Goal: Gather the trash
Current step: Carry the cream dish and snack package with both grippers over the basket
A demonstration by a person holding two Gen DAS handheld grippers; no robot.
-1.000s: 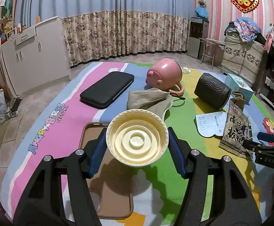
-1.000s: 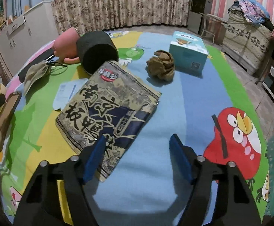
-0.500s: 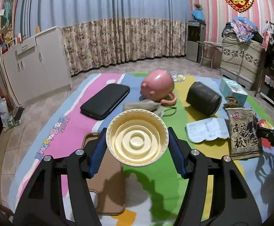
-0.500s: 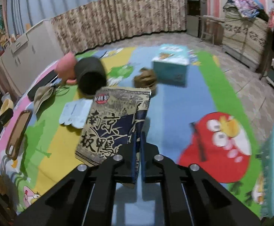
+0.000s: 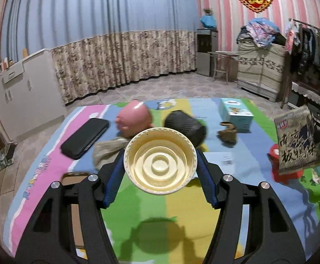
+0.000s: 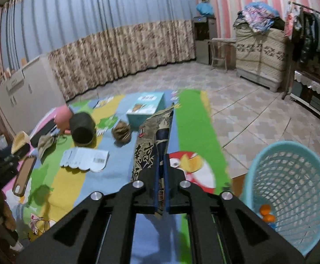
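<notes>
1. The right gripper [image 6: 160,176] sits at the bottom centre of its view, angled downward, its jaws pressed together on the lower edge of a printed snack bag [image 6: 153,136], which stands up edge-on above the mat [image 6: 195,121].
2. The left gripper [image 5: 160,171] fills the lower centre of its view, also tilted down, jaws clamped on the sides of a cream plastic cup [image 5: 160,160] whose ridged round face looks at the camera.
3. In the left view the snack bag [image 5: 297,140] hangs in the air at the right edge, clear of the mat.
4. A teal mesh basket [image 6: 291,189] stands at the lower right of the right view, just off the mat's green edge, on the tiled floor [image 6: 248,110]; something orange lies in it.
5. Bare tiles stretch across the upper right; the left half of the mat is crowded with a tissue box [image 6: 145,107], a crumpled brown wad [image 6: 121,132], a dark cylinder [image 6: 82,127] and a white paper [image 6: 85,159].
</notes>
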